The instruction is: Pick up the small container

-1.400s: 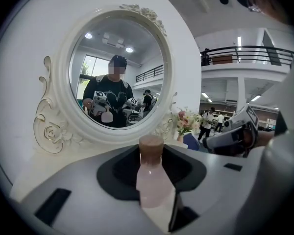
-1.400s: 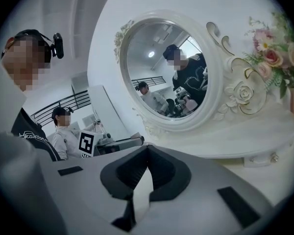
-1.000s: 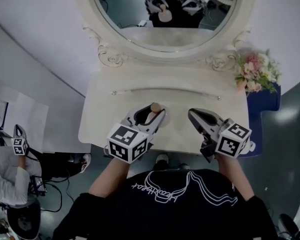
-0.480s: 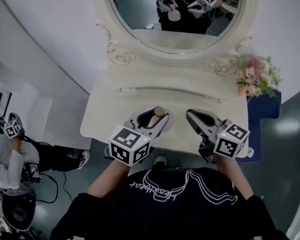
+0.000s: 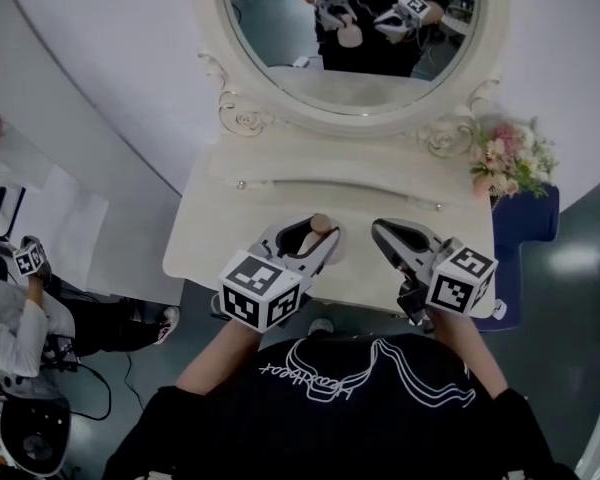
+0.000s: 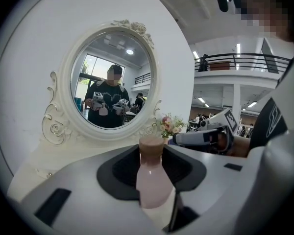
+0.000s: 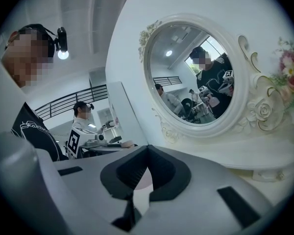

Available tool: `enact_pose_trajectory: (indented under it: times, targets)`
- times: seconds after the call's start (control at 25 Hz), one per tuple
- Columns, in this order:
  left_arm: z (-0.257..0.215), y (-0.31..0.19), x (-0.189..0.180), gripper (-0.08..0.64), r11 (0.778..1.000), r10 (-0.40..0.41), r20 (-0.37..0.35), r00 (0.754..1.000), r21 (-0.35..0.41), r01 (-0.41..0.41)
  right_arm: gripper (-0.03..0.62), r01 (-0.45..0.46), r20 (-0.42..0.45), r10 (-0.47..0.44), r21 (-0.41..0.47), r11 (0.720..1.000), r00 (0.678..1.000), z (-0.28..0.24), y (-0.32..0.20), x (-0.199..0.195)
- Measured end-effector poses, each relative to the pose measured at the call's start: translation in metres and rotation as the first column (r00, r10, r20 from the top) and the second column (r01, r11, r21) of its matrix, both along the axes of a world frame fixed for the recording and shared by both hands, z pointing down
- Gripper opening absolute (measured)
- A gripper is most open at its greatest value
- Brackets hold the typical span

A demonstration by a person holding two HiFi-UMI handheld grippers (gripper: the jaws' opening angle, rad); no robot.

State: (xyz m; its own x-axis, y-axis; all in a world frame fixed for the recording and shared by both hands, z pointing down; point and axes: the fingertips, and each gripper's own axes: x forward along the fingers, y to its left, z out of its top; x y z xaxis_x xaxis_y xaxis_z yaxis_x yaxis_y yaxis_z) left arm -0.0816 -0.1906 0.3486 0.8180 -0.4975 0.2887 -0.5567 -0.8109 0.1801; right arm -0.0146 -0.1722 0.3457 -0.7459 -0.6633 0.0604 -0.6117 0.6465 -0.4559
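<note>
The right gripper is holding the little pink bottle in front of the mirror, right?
No, the left gripper holds the little pink bottle in front of the mirror. The left gripper view shows it between those jaws; the right gripper is empty.

Bright, even light, dark fisheye-warped edges (close foreground blurred).

Open tabletop (image 5: pixel 220 220) ahead, mirror (image 5: pixel 365 73) behind, flowers (image 5: pixel 508 154) right
</note>
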Motion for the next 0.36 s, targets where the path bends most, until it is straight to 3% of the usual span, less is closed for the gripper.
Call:
enact_pose_trajectory:
  times: [0.36]
  targets:
    - [-0.0113,0.0017,-0.0028,0.144,1.0,0.006,-0.016,1.0,0.018,-0.006,0.006,0.0,-0.008,0.0,0.018,1.0,1.0,-0.007,0.0015,-0.0069]
